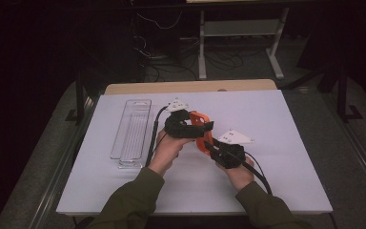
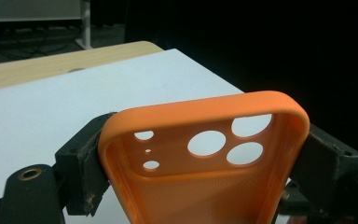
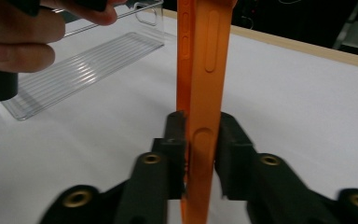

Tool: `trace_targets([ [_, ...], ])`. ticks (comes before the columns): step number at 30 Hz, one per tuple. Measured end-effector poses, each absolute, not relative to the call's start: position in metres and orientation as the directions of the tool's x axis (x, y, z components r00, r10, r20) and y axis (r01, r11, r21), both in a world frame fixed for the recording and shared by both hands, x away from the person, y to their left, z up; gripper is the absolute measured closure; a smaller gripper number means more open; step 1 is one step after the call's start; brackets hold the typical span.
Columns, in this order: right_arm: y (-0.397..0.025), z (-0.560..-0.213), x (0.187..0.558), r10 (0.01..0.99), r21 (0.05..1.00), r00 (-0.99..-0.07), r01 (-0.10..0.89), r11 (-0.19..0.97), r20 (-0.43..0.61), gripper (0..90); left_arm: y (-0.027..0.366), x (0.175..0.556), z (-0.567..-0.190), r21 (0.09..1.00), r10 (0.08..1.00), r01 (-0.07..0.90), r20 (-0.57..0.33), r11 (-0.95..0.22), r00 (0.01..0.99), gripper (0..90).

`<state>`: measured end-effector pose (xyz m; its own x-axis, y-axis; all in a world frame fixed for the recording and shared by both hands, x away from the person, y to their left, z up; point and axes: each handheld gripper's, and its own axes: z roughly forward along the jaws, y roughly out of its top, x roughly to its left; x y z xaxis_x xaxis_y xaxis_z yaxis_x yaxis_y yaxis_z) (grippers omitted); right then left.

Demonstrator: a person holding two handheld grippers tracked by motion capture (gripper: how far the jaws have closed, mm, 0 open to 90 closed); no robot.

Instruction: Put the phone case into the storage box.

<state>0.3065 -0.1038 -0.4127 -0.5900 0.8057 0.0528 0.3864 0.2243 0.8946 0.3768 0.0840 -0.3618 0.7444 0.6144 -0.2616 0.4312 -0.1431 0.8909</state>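
Above the middle of the white table, I hold an orange phone case between both grippers, clear of the surface. My left gripper clamps the case across its width near the camera end: in the left gripper view its jaws press against the two long edges of the case, whose hollow inner face with the round lens cut-outs faces the camera. My right gripper pinches the other end; in the right gripper view the case stands edge-on and upright, its thin side wall squeezed between the two black pads, with the side-button mouldings showing above them. From the high view, the case runs at a slant from the left gripper down to the right one, with my left hand and right hand below. A clear plastic tray lies flat on the table to the left, well apart from the case.
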Motion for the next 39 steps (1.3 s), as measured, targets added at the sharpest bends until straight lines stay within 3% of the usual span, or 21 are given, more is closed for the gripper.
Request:
trace_targets([
  [11,-0.109,-0.411,0.309,0.772,0.874,-0.631,0.417,0.250,0.080,46.9,0.093,0.379,-0.361,0.894,0.614,0.415,-0.234,-0.169,0.754,15.5],
  [23,-0.127,-0.411,0.315,0.743,0.845,-0.665,0.438,0.306,0.075,14.0,0.101,0.379,-0.362,0.894,0.609,0.409,-0.224,-0.183,0.761,15.4],
  [39,-0.155,-0.412,0.305,0.733,0.845,-0.677,0.429,0.320,0.067,0.0,0.105,0.378,-0.360,0.897,0.595,0.385,-0.192,-0.215,0.780,15.3],
])
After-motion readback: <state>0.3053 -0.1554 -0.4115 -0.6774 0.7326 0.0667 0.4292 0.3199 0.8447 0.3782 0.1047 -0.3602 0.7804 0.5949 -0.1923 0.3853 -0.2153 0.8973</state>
